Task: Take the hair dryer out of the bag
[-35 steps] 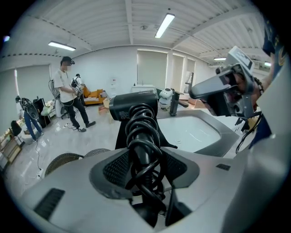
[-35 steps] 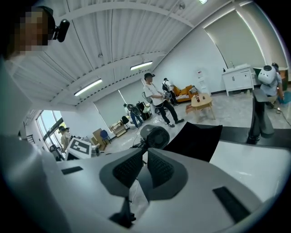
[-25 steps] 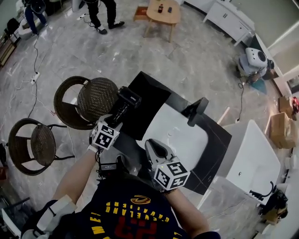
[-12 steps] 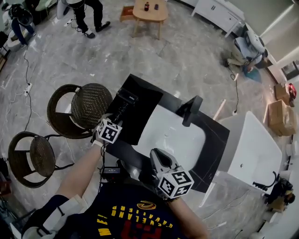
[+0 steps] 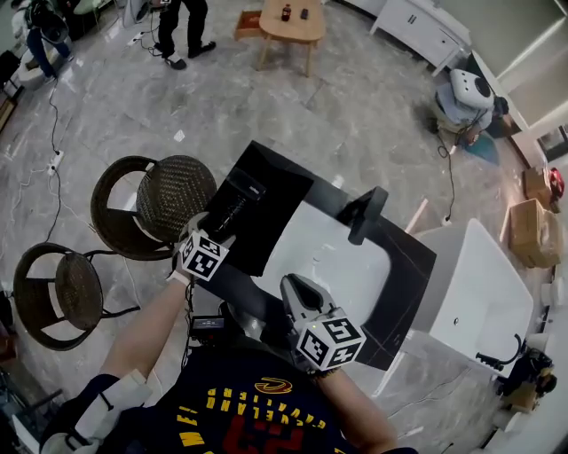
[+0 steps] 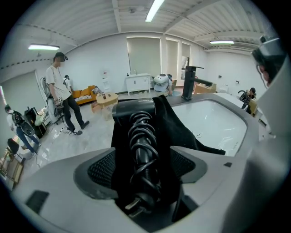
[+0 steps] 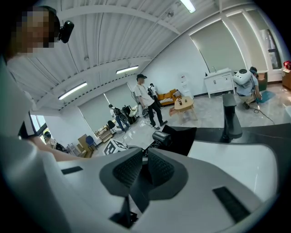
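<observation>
The black hair dryer (image 5: 234, 202) lies on the black bag (image 5: 271, 191), spread over the dark counter left of the sink. Its cord is wound round the handle (image 6: 142, 141), which points back between the jaws of my left gripper (image 6: 143, 166). Those jaws are opening, and the pads stand off the handle on both sides. From the head view the left gripper (image 5: 216, 232) sits at the dryer's near end. My right gripper (image 7: 143, 166) is shut on a thin fold of the bag's fabric at the counter's near edge, with the dryer (image 7: 161, 136) just beyond it.
A white sink basin (image 5: 342, 257) with a tall black faucet (image 5: 366, 213) lies right of the bag. Two wicker chairs (image 5: 173, 191) (image 5: 62, 284) stand left of the counter and a white bathtub (image 5: 475, 284) to the right. People and a wooden table (image 5: 288, 22) are far off.
My left gripper and the hair dryer have dropped slightly toward the bag on the counter. The right gripper has shifted a little and keeps its hold on the bag.
</observation>
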A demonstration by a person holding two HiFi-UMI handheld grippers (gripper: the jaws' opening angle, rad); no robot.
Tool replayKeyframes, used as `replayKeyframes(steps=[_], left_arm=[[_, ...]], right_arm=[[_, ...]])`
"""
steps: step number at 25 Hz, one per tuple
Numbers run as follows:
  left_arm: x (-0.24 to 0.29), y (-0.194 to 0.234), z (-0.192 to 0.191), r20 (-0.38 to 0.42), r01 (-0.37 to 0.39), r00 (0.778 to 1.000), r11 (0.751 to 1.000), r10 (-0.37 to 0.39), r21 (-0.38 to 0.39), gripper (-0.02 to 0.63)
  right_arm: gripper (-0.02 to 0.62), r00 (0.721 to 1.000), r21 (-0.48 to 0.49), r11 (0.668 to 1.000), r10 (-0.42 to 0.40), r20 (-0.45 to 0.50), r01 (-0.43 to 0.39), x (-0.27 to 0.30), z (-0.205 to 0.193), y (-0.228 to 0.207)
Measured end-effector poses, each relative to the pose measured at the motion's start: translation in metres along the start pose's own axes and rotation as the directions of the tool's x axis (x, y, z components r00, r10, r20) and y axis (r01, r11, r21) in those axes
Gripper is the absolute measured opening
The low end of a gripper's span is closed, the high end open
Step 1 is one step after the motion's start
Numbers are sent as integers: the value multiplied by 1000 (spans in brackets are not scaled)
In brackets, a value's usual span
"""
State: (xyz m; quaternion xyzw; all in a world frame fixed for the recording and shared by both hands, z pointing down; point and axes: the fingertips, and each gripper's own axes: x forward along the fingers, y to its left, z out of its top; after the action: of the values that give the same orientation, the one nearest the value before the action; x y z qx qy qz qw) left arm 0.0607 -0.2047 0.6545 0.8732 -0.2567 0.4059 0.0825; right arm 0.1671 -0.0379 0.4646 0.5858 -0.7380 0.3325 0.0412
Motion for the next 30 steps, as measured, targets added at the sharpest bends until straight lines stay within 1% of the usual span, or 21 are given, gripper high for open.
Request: replayKeyframes(steps=[2,5,7,9,11,13,16,18,20,22,24,25,27,28,30], left_arm=[[-21,5,1,46,-8,999,1000,8,-5,354],[-62,22,-4,107,-49,993,998,52,-32,354],[-88,38,-14,113,-88,989,995,94,-52,354],[-117,54,-23,126,-141,981,987,150,-83,354],[-152,67,-29,158,-193,964,973,212,-128,353],[-185,78,-26,221,-223,941,961,256,-164,353],[-229,90,-10,297,-250,908,950,297,-184,351],[-262,85,1,334,-254,890,947,309,-198,348],[-296,74,12,384,-218,874,946,299,-239,294],[-326,56,25,442,-156,854,946,273,-283,242],[-350,39,42,489,-124,831,946,264,-300,186],[-360,34,50,503,-133,819,945,275,-299,143],[-376,28,63,517,-183,795,938,317,-293,3],[-381,27,68,520,-206,786,934,335,-291,3],[-387,22,75,526,-216,778,933,343,-289,3]], right_arm=[[44,1000,-9,1000,11,10,-11,3,9,2],[44,999,-25,999,32,30,-32,9,24,4],[44,998,-41,998,50,41,-49,13,35,6],[44,996,-59,996,72,48,-69,16,44,10],[44,994,-80,993,96,50,-92,19,49,17],[44,991,-104,989,115,62,-108,24,56,23],[44,987,-144,981,143,78,-131,32,71,33],[44,982,-166,974,171,76,-156,34,77,44],[44,977,-179,967,197,76,-181,33,82,59],[44,973,-185,962,219,74,-202,31,84,73],[44,967,-197,955,243,77,-224,29,87,85],[44,965,-207,951,251,81,-230,28,89,90],[44,961,-232,945,259,98,-231,26,98,97],[44,959,-246,942,262,107,-230,24,102,100],[44,955,-270,934,272,116,-233,21,106,106]])
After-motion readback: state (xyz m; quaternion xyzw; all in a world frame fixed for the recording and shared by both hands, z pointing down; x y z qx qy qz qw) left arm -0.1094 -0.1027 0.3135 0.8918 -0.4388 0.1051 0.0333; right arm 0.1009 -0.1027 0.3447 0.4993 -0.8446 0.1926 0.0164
